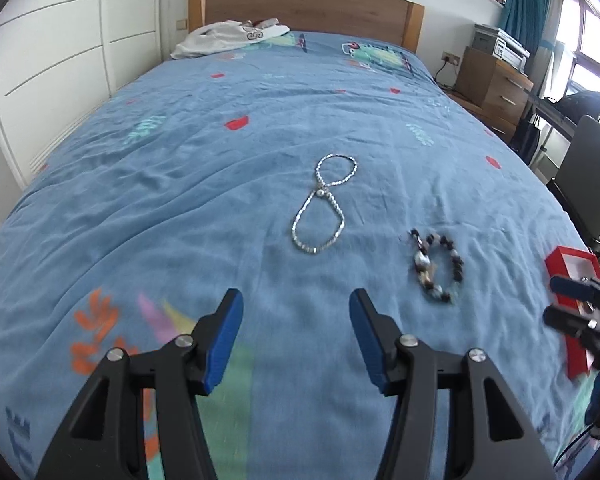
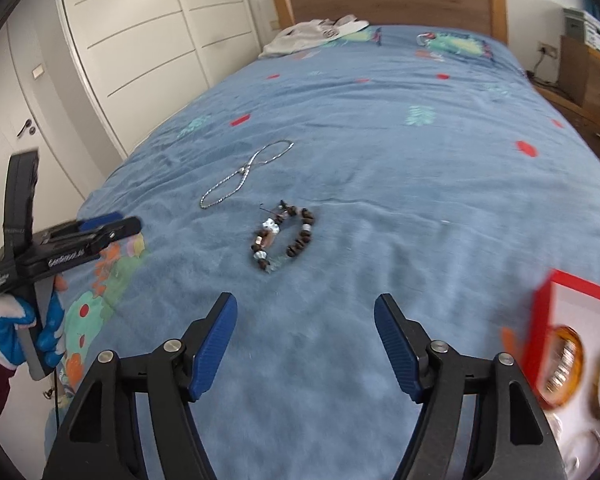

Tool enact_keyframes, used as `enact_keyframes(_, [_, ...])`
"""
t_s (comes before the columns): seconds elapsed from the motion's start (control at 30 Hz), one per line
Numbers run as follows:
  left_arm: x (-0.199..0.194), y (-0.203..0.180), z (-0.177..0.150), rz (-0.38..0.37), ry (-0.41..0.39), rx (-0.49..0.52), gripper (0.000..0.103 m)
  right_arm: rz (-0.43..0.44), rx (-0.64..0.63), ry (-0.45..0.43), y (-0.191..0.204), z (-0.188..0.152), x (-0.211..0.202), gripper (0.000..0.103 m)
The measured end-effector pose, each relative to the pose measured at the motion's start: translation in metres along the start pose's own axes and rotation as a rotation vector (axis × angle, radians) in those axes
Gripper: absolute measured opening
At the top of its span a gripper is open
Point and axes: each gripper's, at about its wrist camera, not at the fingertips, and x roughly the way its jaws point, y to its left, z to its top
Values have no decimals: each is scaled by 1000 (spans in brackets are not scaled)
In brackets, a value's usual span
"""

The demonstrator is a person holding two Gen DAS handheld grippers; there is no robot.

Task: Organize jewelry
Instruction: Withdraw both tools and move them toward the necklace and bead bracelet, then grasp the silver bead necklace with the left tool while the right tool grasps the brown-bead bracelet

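A silver chain necklace point(image 1: 322, 204) lies in a figure-eight on the blue bedspread; it also shows in the right wrist view point(image 2: 244, 174). A dark beaded bracelet point(image 1: 438, 266) lies to its right, also seen in the right wrist view point(image 2: 284, 236). A red jewelry box point(image 2: 576, 344) with a white inside holds an amber bangle point(image 2: 564, 364) and other rings; it also shows at the right edge of the left wrist view point(image 1: 572, 276). My left gripper point(image 1: 296, 316) is open and empty, short of the necklace. My right gripper point(image 2: 306, 320) is open and empty, short of the bracelet.
The bedspread point(image 1: 220, 160) covers the whole bed up to a wooden headboard point(image 1: 304, 8). White clothing point(image 1: 228, 38) lies by the headboard. White wardrobe doors point(image 1: 60, 40) stand left; a wooden drawer unit point(image 1: 492, 84) and a dark chair point(image 1: 588, 176) stand right.
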Motion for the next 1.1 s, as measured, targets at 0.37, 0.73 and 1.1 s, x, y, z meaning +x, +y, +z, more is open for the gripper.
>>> enact_keyframes(0.37, [85,-6,32,-108,84,-25,55,48,-19,69,3,18,78,79])
enact_keyframes(0.73, [119,-1,44,-116,88,-56,54,58,-44,77,12,33,112,85])
enact_keyframes(1.1, [115,-3,35,-110,105,-21,10,10,-60,109,12,39,122,28])
